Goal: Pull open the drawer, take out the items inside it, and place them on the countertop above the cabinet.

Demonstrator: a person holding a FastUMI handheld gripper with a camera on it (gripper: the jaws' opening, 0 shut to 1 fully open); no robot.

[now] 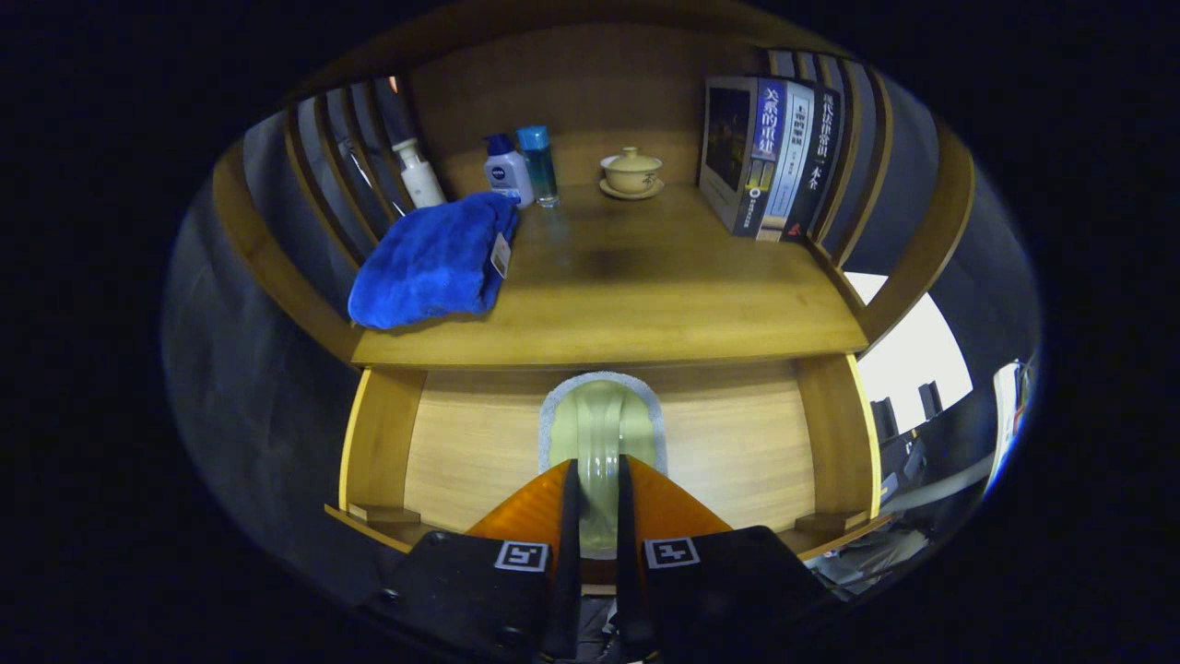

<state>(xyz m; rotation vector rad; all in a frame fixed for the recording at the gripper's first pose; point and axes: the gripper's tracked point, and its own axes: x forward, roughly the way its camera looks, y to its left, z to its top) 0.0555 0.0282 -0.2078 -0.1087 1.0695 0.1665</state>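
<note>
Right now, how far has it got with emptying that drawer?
The drawer is already pulled open. In hand: the claw is shut on a pale green cup, held over the drawer. Left: setting it on the countertop, near the blue towel. I see nothing else on the drawer's visible bottom.

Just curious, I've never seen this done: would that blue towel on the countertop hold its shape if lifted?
Probably not. The towel lies folded in a soft, rumpled heap, so it would likely droop. Its plush pile suggests easy gripping. The tool is shut on a pale green item.
</note>
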